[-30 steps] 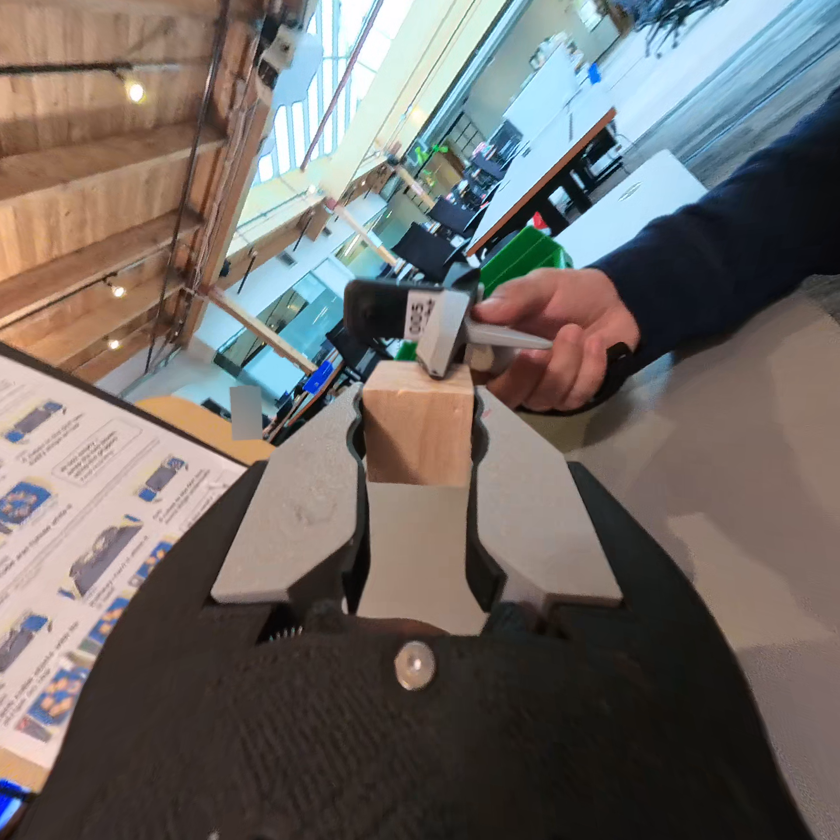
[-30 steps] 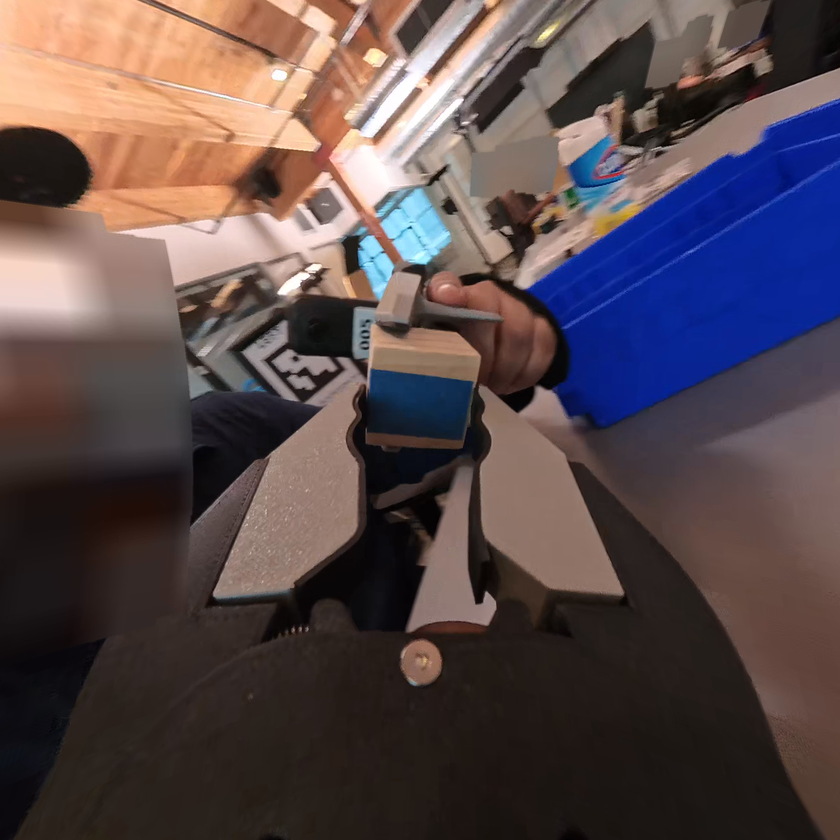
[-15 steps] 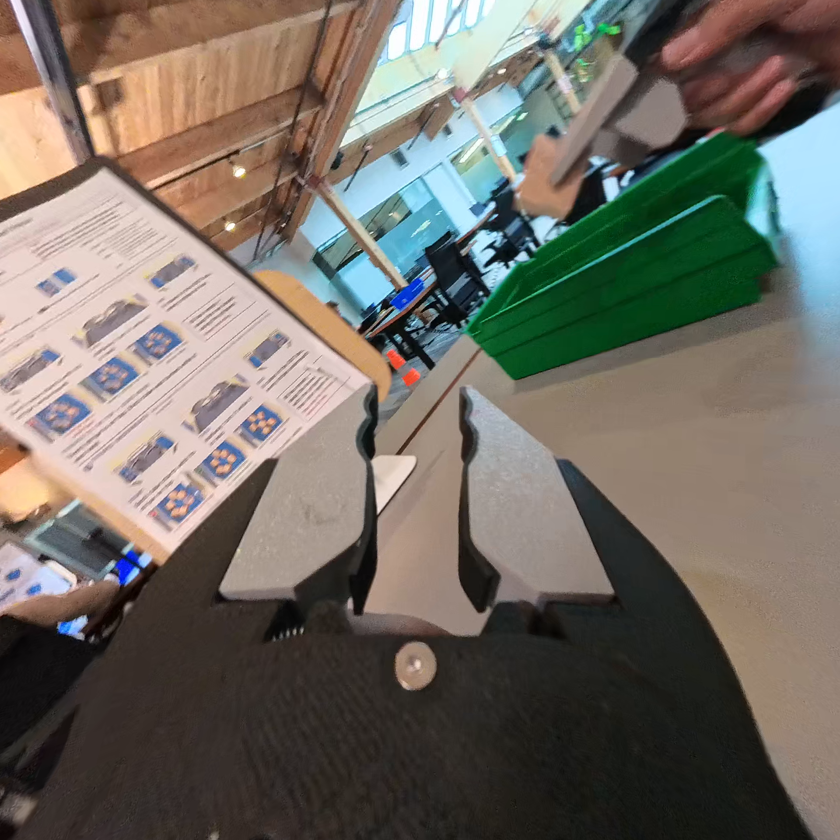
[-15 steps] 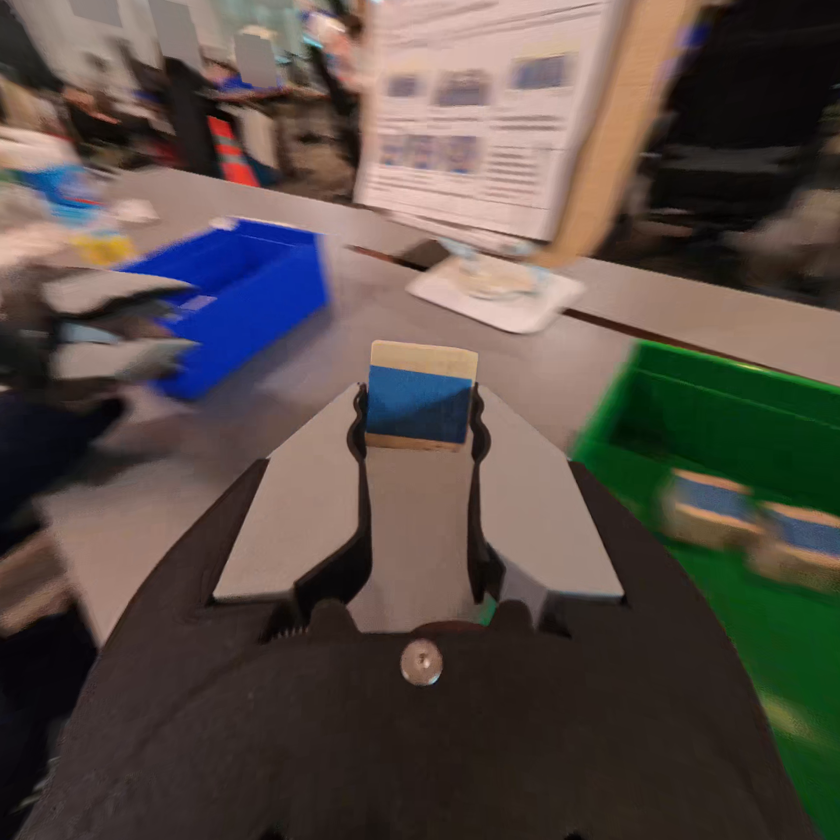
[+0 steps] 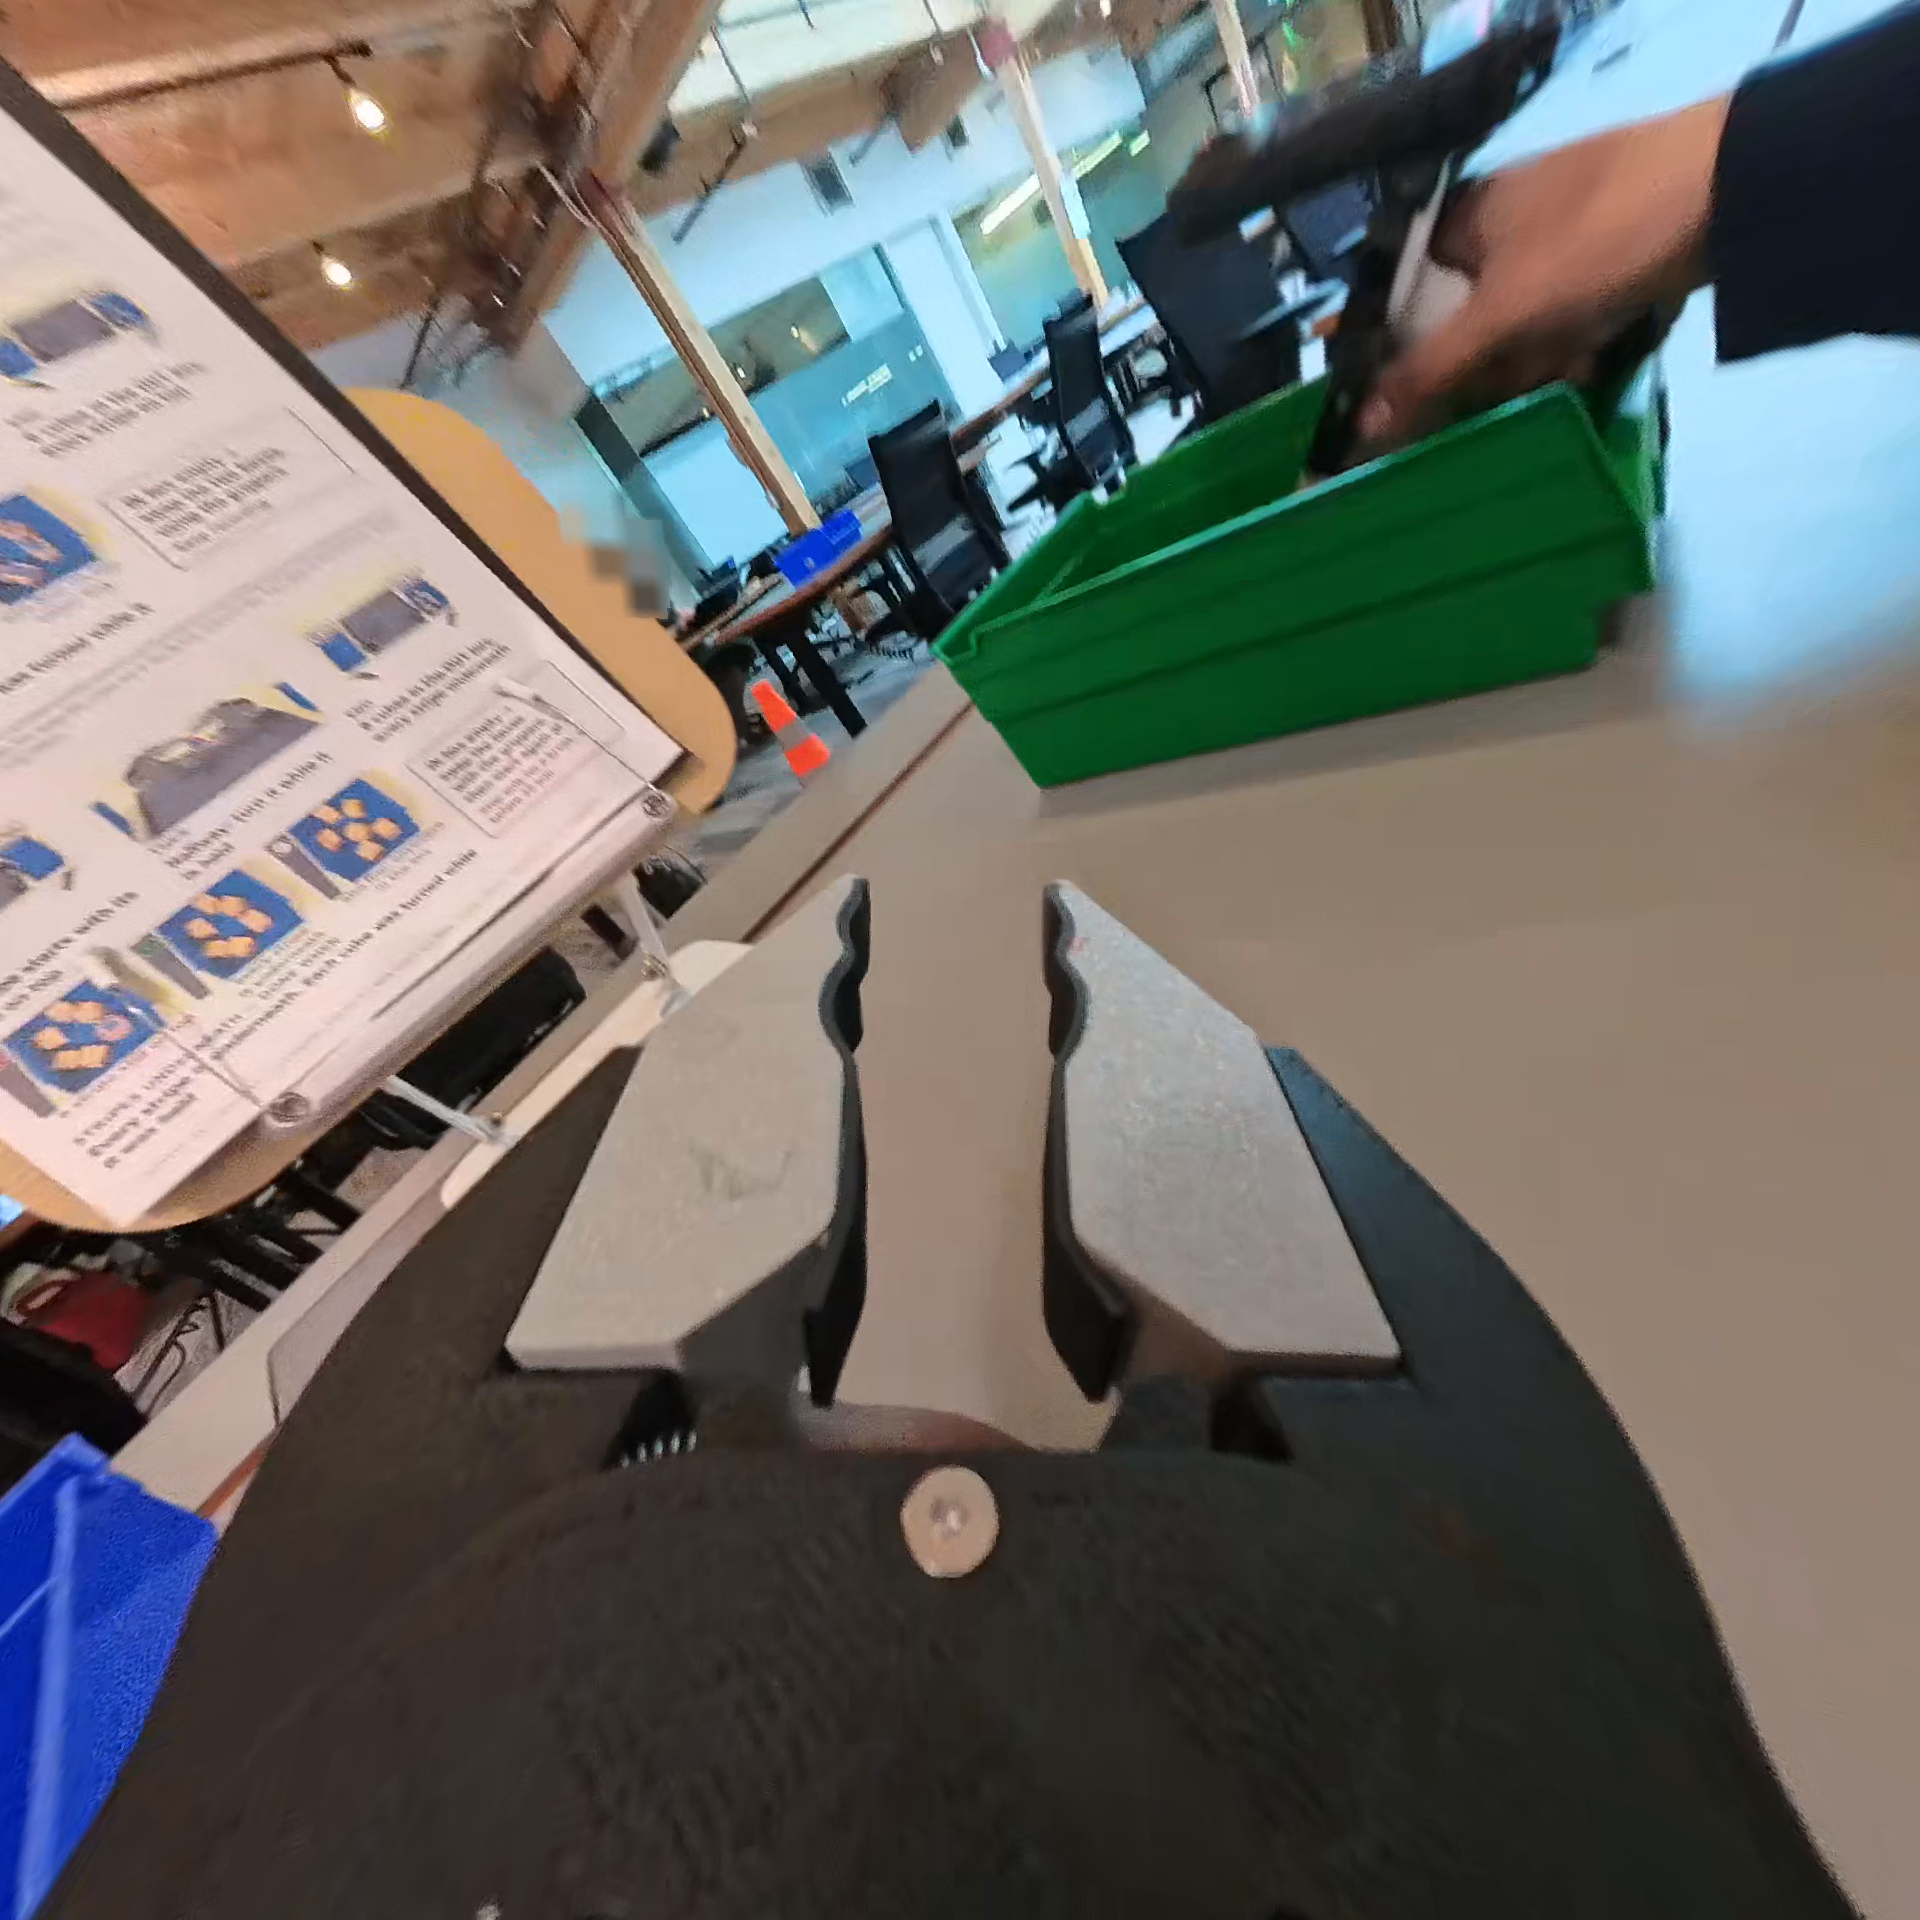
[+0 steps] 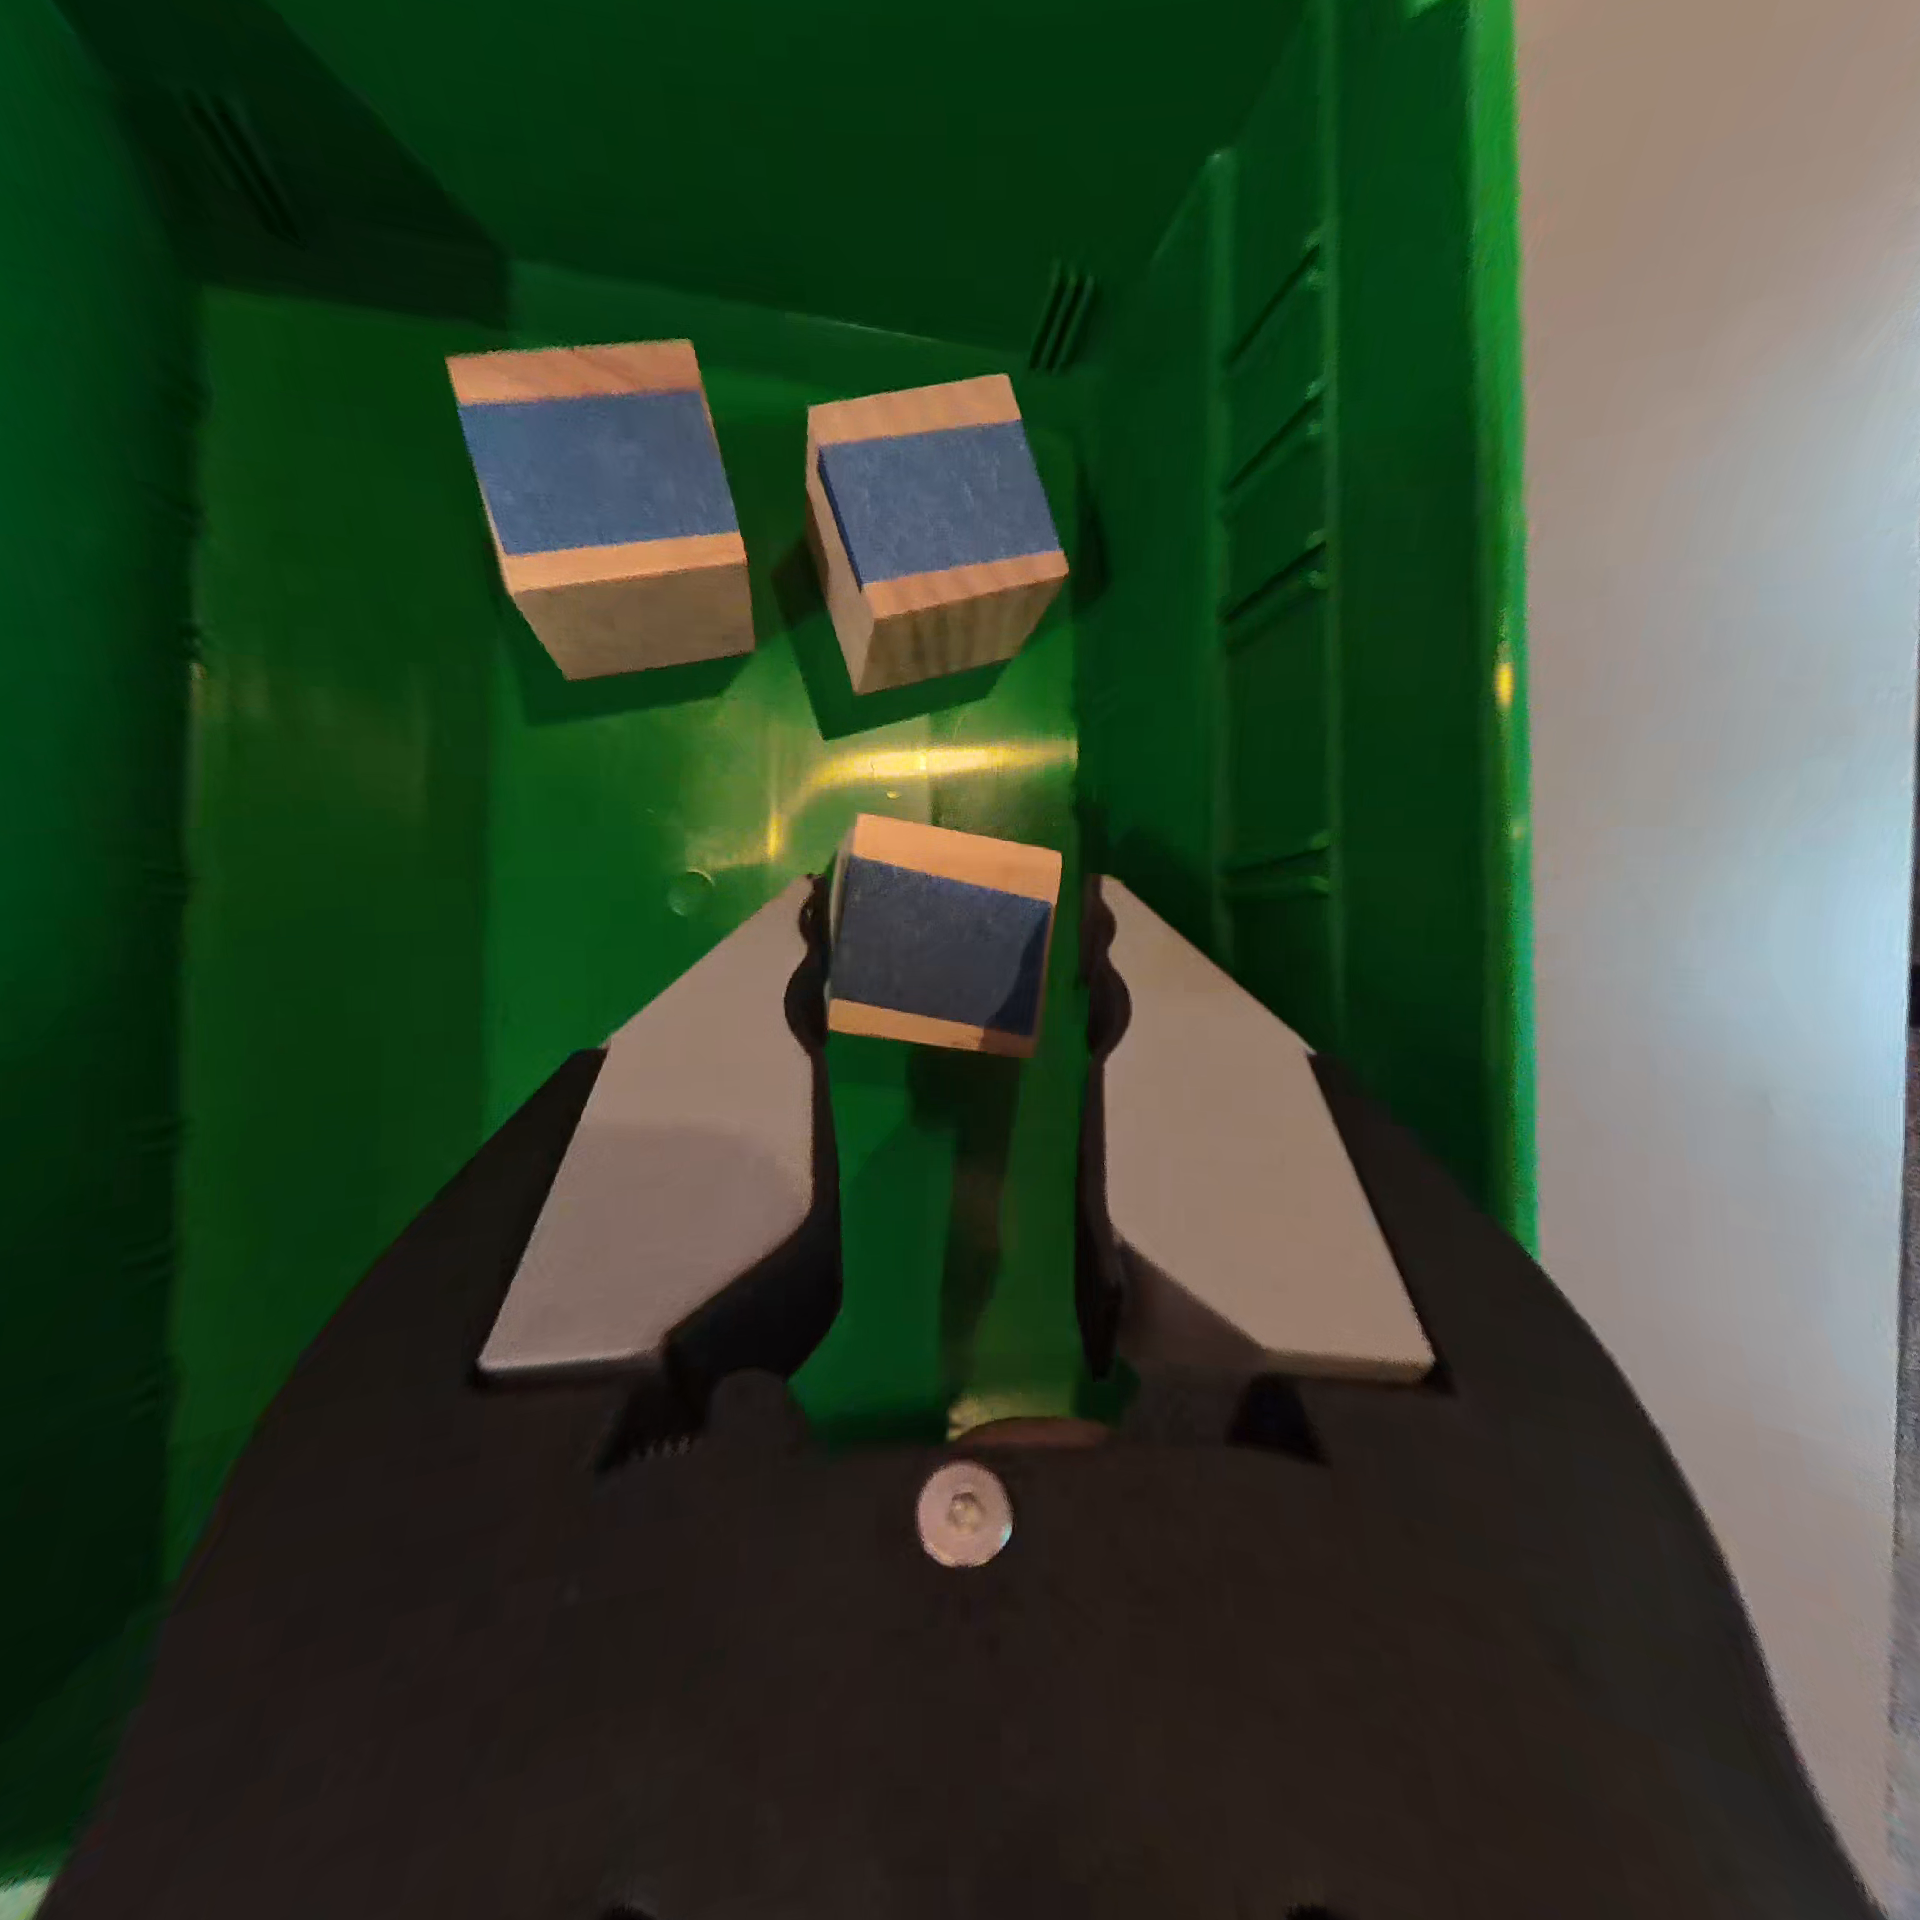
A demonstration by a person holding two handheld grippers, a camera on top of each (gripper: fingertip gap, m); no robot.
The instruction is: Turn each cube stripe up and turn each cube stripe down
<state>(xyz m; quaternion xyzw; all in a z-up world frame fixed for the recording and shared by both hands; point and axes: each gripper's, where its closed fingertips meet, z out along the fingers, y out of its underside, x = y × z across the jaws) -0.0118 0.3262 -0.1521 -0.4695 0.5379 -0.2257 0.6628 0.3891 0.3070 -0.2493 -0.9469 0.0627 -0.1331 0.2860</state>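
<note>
Cube (image 6: pixel 940 935) w/ blue stripe btwn parted right claw (image 6: pixel 948 914) fingers, over green bin (image 6: pixel 332 831); left claw (image 5: pixel 948 935) open, empty.

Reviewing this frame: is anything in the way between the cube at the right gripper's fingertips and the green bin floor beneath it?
Nothing visible. The cube sits between the right gripper fingers with gaps at both sides, over bare floor of the green bin. The two other cubes lie farther in, apart from it.
</note>
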